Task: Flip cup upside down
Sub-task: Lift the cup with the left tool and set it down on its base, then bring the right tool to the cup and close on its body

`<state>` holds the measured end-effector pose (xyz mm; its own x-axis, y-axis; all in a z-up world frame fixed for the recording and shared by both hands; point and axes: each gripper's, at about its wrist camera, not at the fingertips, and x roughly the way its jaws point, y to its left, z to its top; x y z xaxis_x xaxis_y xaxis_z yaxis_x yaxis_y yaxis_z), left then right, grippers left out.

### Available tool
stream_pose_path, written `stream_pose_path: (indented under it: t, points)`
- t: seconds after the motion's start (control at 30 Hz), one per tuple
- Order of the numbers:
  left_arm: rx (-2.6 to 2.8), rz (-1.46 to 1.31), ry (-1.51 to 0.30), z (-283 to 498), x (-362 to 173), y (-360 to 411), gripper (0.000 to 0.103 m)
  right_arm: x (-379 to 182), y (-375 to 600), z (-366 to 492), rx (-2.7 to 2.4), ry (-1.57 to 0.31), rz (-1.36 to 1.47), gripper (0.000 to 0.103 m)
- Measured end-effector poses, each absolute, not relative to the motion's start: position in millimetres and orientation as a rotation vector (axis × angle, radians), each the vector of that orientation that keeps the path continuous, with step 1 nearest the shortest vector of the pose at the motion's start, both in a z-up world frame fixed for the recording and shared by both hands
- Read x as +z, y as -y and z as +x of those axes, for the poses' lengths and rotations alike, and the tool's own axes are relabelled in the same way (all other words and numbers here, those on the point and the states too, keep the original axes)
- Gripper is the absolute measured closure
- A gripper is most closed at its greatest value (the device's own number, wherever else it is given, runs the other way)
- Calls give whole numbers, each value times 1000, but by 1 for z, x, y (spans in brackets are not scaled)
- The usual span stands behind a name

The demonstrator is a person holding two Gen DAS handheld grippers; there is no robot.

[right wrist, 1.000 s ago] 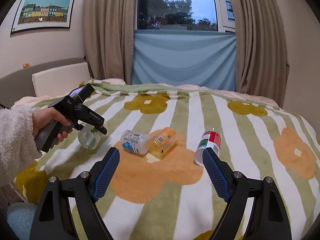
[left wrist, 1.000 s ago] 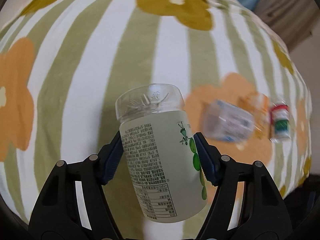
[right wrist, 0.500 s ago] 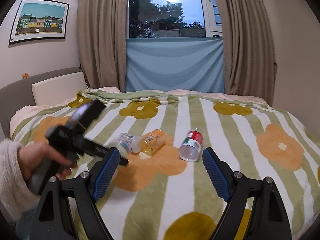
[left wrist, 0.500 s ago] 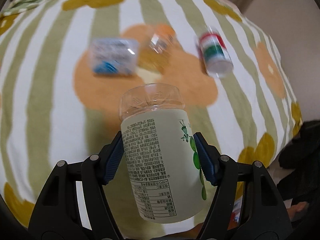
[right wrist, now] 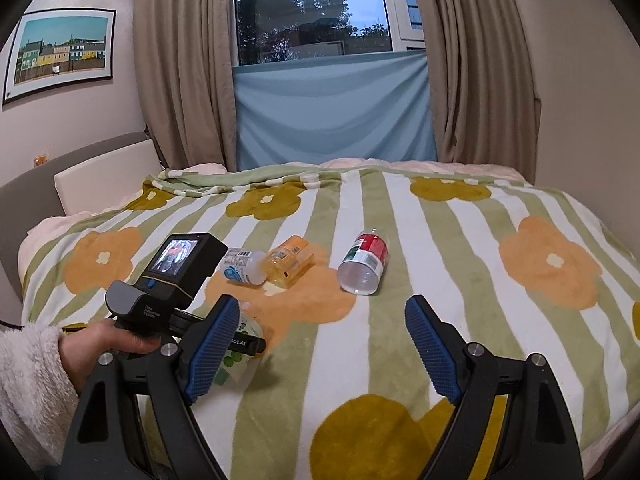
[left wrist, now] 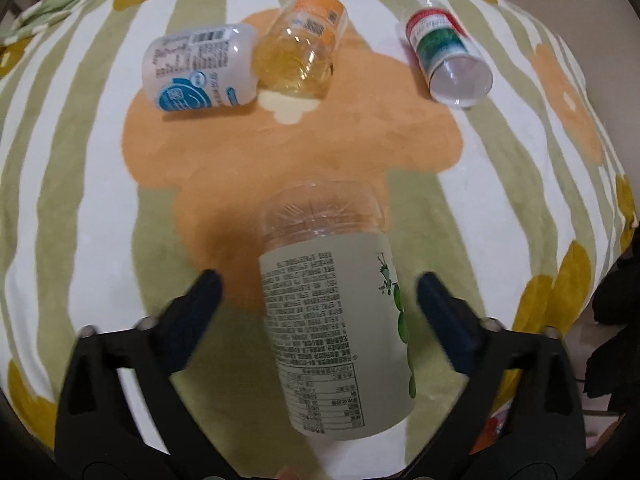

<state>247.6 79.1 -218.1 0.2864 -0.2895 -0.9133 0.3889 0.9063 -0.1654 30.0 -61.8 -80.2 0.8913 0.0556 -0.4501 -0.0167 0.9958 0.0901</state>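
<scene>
The left tool (left wrist: 316, 284) stands wide open, its blue pads clear of the cup (left wrist: 336, 320) on both sides, so it grips nothing. The cup, a clear plastic one with a pale green printed sleeve, sits between those parted fingers with its clear ribbed base pointing away from the camera; whether it rests on the blanket (left wrist: 360, 148) or is tilted against it cannot be told from the left wrist view. From the right wrist view the cup shows only in part behind the right tool's left finger, low on the bed and just under the left tool's body. The right tool (right wrist: 322, 336) is also wide open and empty, hovering above the striped, flowered blanket. Farther up the bed lie three other cups on their sides: a white one with a blue label (left wrist: 200, 68) touching an orange-yellow one (left wrist: 300, 52), and a red-and-green one (left wrist: 448, 52) apart to the right.
</scene>
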Motion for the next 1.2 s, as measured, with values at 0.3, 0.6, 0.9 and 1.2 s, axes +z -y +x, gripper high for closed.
stream_pose_path:
  t: [0.3, 0.6, 0.9, 1.2]
  points:
    - [-464, 72, -1008, 210, -164, -119, 1, -65, 69, 53, 225, -545, 162, 21]
    - [-444, 76, -764, 137, -136, -170, 1, -70, 36, 160, 454, -981, 163, 21]
    - [-467, -89, -689, 127, -154, -202, 1, -164, -5, 248, 410, -1414, 195, 21]
    - [-485, -198, -750, 138, -170, -221, 1, -200, -16, 270, 317, -1539, 282, 21]
